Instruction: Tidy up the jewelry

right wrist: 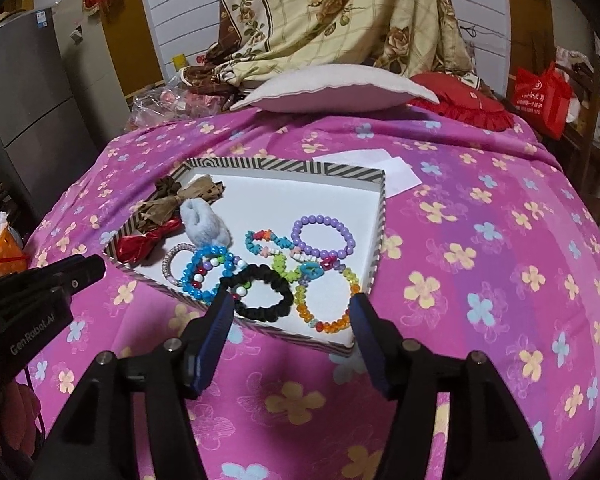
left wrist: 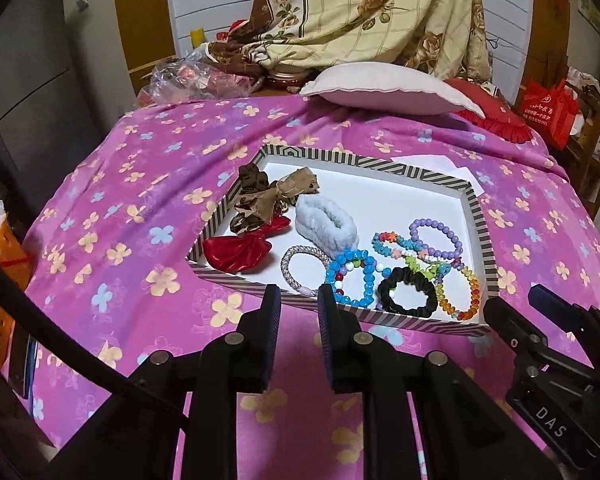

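The shallow striped-rim box with a white floor [left wrist: 485, 216] lies flat on the pink flowered bedspread [left wrist: 120, 208], its long axis running left to right. In it lie a black fabric scrunchie [right wrist: 260, 294], purple bead bracelet [right wrist: 323, 237] and red satin bow [left wrist: 240, 250]. The left gripper [left wrist: 299, 300] hovers narrowly parted, empty. The right gripper [right wrist: 290, 310] gapes wide, empty. Only the right view shows the white paper [right wrist: 380, 164] beyond the box fully.

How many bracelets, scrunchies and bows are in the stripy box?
Bead bracelets: 5 (purple, blue, flower-bead, rainbow-orange, silver)
Scrunchies: 3 (black, fluffy white, brown)
Bows: 2 (red, brown)
Total: 10
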A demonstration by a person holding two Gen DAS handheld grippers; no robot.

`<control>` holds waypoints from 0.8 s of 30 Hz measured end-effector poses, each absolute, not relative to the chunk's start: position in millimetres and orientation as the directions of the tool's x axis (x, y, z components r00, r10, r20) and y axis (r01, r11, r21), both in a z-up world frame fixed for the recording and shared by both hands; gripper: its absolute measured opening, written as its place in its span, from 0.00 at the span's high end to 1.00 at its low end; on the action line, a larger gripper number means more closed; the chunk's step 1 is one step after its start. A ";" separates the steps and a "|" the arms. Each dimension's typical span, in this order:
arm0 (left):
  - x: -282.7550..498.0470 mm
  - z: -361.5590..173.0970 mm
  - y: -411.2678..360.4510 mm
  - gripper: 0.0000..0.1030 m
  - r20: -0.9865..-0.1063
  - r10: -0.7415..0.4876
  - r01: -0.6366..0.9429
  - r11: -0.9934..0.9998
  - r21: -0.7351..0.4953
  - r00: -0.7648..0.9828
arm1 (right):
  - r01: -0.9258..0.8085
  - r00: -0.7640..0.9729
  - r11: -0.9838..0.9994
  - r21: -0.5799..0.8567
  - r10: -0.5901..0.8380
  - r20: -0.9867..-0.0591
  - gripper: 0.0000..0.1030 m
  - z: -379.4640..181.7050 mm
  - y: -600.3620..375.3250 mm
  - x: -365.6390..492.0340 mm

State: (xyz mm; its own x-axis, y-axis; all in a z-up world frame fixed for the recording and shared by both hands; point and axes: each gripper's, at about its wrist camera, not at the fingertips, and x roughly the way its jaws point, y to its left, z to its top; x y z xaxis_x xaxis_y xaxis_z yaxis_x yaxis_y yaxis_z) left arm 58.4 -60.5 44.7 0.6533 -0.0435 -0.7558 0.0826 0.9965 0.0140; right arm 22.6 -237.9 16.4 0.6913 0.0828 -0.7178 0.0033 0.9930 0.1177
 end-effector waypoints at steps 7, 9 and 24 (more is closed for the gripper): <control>53.3 47.1 -58.6 0.69 -0.751 -0.043 0.075 0.997 0.009 0.659 | -0.010 0.696 0.995 0.099 0.078 -0.714 0.37 23.1 -232.2 20.6; 51.7 48.2 -59.3 0.69 -0.749 -0.042 0.075 0.997 0.011 0.661 | -0.010 0.696 0.995 0.100 0.079 -0.714 0.37 23.1 -232.1 20.5; 51.3 51.2 -55.3 0.69 -0.752 -0.034 0.066 0.998 0.012 0.658 | -0.017 0.686 0.995 0.099 0.084 -0.723 0.36 23.0 -231.5 17.9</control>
State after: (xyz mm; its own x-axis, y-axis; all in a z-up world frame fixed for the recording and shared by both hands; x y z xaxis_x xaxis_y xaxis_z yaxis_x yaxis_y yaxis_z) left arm 51.3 -55.3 51.2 0.6584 -0.0344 -0.7519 0.0655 0.9978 0.0117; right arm 17.9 -231.5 23.0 0.6862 0.0835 -0.7226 -0.0172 0.9950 0.0986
